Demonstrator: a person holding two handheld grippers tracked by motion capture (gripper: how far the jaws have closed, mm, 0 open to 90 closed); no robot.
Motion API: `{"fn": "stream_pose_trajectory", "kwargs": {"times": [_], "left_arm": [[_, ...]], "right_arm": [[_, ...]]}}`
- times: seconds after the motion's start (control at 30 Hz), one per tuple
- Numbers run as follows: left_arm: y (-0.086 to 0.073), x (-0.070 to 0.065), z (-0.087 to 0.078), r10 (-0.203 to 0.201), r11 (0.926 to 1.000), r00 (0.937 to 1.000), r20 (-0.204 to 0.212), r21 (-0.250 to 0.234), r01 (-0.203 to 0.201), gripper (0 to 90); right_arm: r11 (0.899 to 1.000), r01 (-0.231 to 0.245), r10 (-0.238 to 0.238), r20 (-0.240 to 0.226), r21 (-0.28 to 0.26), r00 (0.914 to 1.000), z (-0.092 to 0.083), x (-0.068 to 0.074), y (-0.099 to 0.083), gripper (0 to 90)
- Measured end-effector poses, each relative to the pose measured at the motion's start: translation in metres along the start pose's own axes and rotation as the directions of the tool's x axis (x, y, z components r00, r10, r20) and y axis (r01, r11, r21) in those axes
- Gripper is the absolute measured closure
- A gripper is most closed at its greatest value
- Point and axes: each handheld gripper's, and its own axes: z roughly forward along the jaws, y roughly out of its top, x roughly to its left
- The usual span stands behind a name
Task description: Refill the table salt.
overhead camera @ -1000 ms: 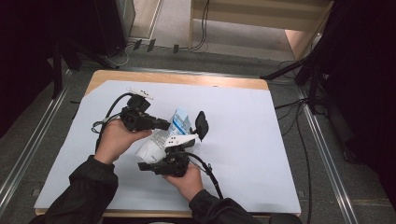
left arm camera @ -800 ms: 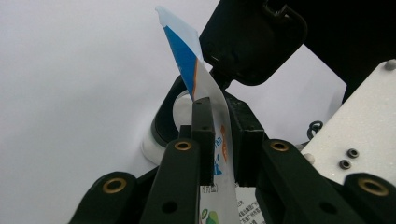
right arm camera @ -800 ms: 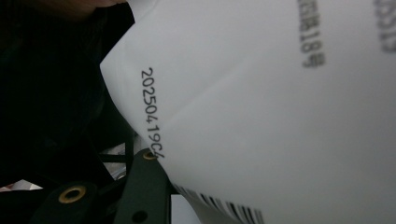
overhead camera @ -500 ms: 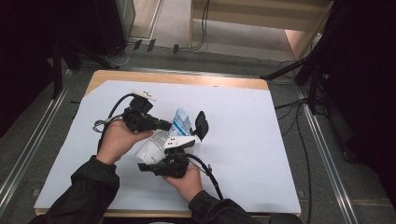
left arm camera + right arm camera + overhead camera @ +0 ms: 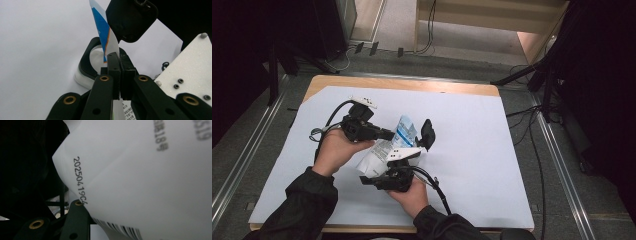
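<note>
A white plastic pouch (image 5: 379, 152) with a blue top hangs just above the table between both hands. My left gripper (image 5: 391, 135) comes in from the left. In the left gripper view its jaws (image 5: 119, 58) are shut flat on the pouch's (image 5: 102, 27) blue-and-white upper edge. My right gripper (image 5: 417, 142) reaches up from below, shut on the pouch's body, and one black pad (image 5: 428, 134) stands right of the blue top. That pad (image 5: 130, 20) looms beside the edge. Seen from the right gripper, the pouch (image 5: 140, 175), printed with a date code and barcode, hides most of the jaws.
A white sheet (image 5: 492, 150) covers the wooden table (image 5: 412, 85). Metal rails run along both sides, and cables lie on the floor beyond the far edge. A black ring on a white base (image 5: 86, 60) sits behind the pouch in the left gripper view.
</note>
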Motion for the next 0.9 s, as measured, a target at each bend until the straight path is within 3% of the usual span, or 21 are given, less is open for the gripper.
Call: {"fn": "stream_pose_trajectory", "kwargs": {"times": [0.77,0.9], "left_arm": [[-0.008,0.006,-0.016,-0.014,0.9995,0.9984,0.054,-0.027,0.015,90.0],[-0.009,0.005,-0.018,-0.009,0.9994,0.9977,0.067,-0.031,0.012,90.0]], "right_arm": [[0.999,0.040,-0.041,0.053,0.012,0.9978,0.003,0.004,-0.004,59.0],[1.000,0.027,-0.027,0.065,0.009,0.9975,0.003,0.001,-0.008,59.1]]}}
